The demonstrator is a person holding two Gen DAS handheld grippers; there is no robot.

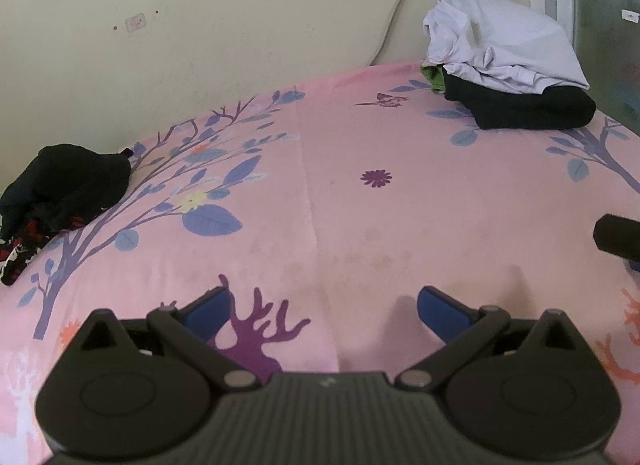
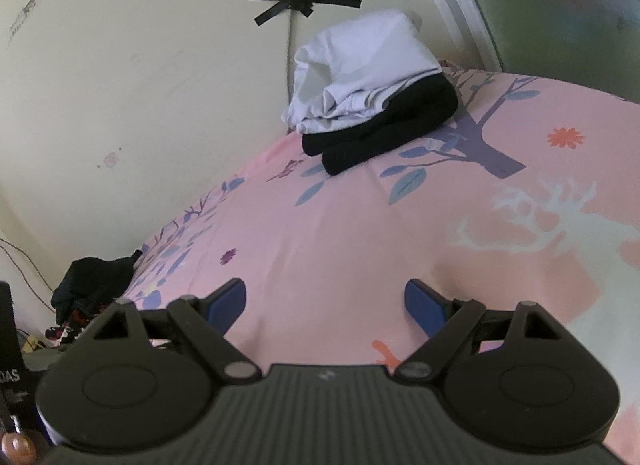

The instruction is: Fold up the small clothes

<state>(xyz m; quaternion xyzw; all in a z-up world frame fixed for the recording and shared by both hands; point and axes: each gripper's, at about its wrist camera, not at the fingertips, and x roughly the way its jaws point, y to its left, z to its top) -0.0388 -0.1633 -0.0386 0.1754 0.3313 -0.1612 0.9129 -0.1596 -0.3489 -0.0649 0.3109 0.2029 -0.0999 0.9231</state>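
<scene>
Both of my grippers hang over the pink bedsheet (image 1: 360, 225) with nothing in them: the left gripper (image 1: 324, 305) has its jaws spread wide, and the right gripper (image 2: 325, 301) stands just as wide over bare sheet. Against the far wall sits a stack of folded clothes (image 1: 508, 73): a white garment (image 2: 360, 65) on top of a black one (image 2: 384, 125), with a green edge showing underneath in the left view. I judge that part done. Off at the left edge of the bed lies a crumpled heap of dark clothes (image 1: 60, 185), some with a red and white print, well apart from both grippers and from the stack. That heap looks unfolded, so I take it as what is left, and reaching for it seems the next step.
</scene>
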